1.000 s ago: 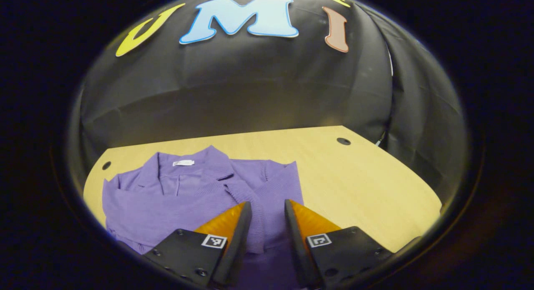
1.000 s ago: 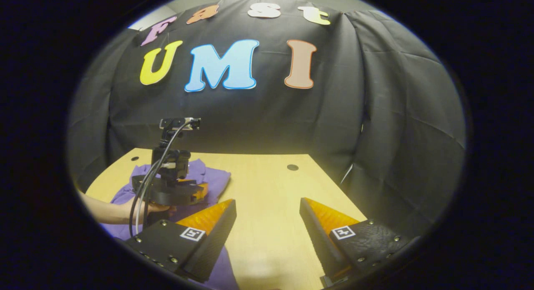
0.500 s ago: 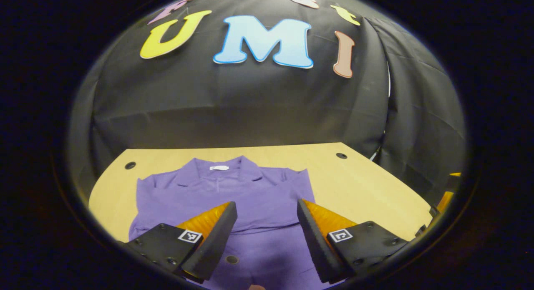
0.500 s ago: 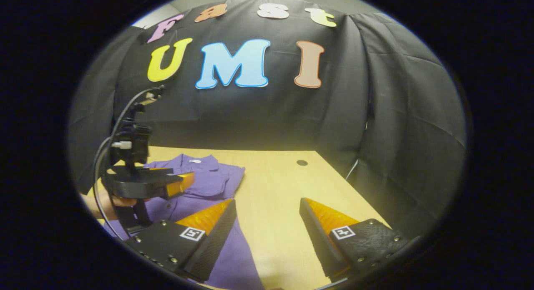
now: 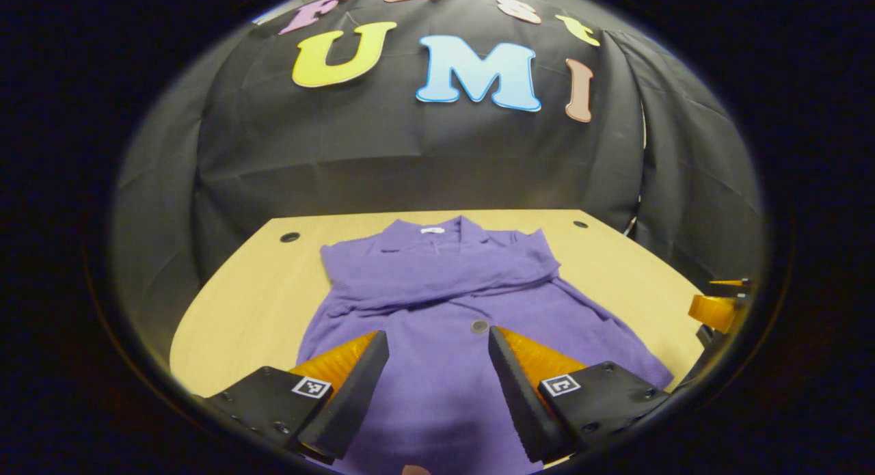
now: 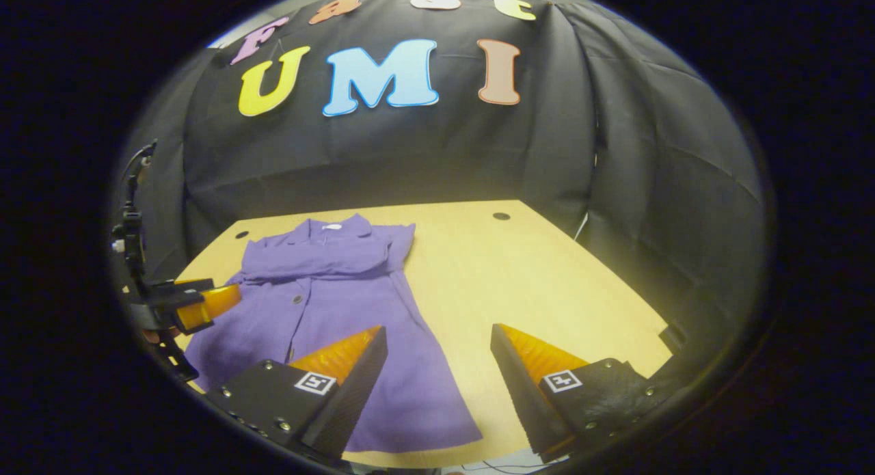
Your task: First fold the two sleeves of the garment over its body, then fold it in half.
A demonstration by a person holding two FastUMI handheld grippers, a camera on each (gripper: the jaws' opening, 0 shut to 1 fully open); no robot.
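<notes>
A purple button-front garment (image 5: 444, 304) lies flat on the wooden table (image 5: 246, 311), collar toward the far wall, both sleeves folded across its chest. My left gripper (image 5: 437, 342) hovers open above the lower body, nothing between its fingers. In the right gripper view the garment (image 6: 328, 290) lies left of centre, its hem near the table's front edge. My right gripper (image 6: 437, 335) is open over the hem's right corner and bare wood, holding nothing. The left gripper (image 6: 198, 304) appears at the far left of the right gripper view, above the garment's left side. The right gripper's fingertip (image 5: 718, 307) peeks in at the left gripper view's right edge.
The wooden table (image 6: 547, 277) has small dark holes near its far corners (image 6: 501, 216). Black cloth walls stand close behind and to the right. Bare wood stretches to the right of the garment. Cables run up from the left gripper (image 6: 130, 215).
Both grippers have pulled back toward the table's near edge and risen. The left one opened wider, away from the folded sleeve, so the whole garment now shows.
</notes>
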